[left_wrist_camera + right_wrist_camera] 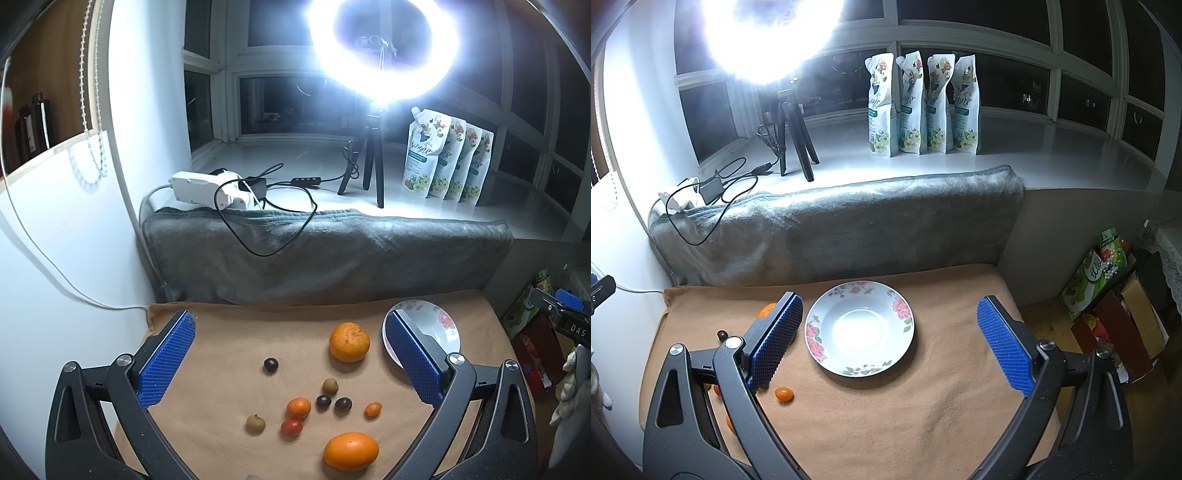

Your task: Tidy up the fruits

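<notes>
Night-dark windows stood behind a blazing ring light point(384, 48) on a tripod, with four white pouches point(923, 103) lined on the sill and a grey blanket point(849, 225) folded along it. Below, a tan cloth covered the desk point(886, 424). Fruits lay loose on the desk's left half: a large orange point(349, 341) toward the back, an oval orange point(351, 451) at the front edge, and between them a small orange point(298, 407), a kumquat point(373, 409), a red tomato point(291, 427), dark round fruits point(271, 364) and brown longans point(255, 424). The floral plate point(859, 295) sat bare near the back right. Left tool point(291, 362) gaped wide above the fruits, holding nothing; right tool point(890, 339) gaped wide over the plate
</notes>
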Motion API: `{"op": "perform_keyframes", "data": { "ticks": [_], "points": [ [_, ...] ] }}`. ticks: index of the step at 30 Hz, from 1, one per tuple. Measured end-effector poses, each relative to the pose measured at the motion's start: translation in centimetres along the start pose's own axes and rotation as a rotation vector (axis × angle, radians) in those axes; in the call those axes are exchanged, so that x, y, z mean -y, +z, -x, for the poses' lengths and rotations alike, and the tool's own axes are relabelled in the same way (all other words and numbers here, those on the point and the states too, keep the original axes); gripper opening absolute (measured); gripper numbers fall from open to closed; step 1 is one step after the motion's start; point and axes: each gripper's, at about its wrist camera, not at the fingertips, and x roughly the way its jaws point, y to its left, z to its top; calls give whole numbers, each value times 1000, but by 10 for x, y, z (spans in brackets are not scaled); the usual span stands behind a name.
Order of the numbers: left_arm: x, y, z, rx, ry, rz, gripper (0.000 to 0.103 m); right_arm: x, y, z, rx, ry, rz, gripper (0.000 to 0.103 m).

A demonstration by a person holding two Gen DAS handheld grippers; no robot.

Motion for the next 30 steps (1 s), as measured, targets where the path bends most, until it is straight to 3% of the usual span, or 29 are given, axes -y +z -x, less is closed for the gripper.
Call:
{"op": "perform_keyframes", "data": {
  "ticks": [30],
  "points": [
    [-4, -12, -6, -36, -26, 17, 102, 3, -7, -5, -57, 50, -32, 98]
  ]
}}
